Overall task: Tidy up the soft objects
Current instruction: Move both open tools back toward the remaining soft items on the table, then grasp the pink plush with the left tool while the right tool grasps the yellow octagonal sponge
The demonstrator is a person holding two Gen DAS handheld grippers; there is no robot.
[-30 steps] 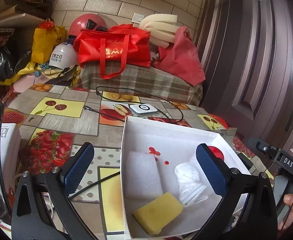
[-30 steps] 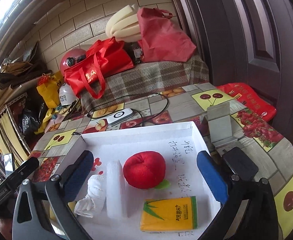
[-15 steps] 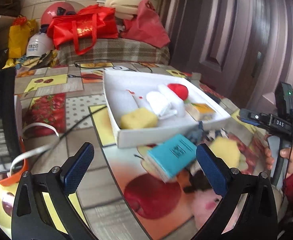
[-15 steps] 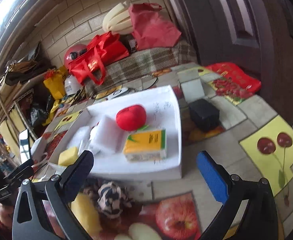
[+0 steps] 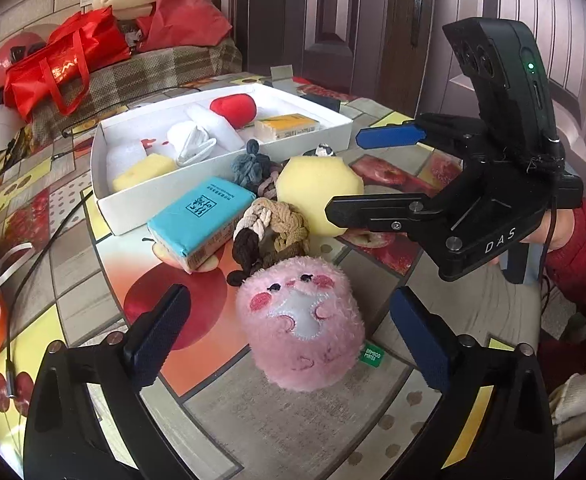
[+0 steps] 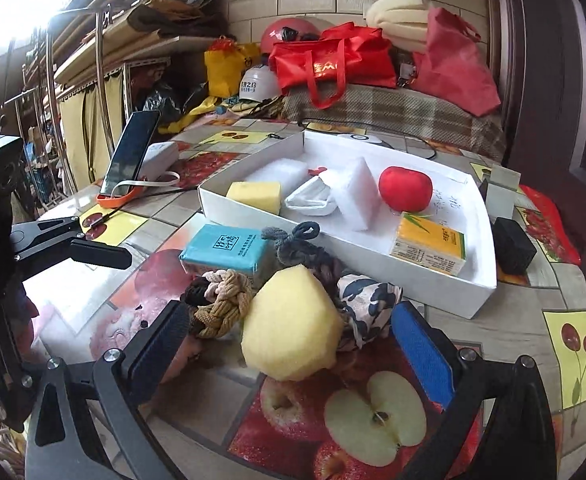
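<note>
While hair ties (image 5: 271,226) crowd behind, pink plush (image 5: 301,332) stands before white box (image 5: 133,206).

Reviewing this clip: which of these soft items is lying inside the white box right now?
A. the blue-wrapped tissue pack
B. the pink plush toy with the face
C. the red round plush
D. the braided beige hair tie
C: the red round plush sits inside the shallow white cardboard box, beside a yellow tissue pack; the other three lie on the table outside it.
</note>
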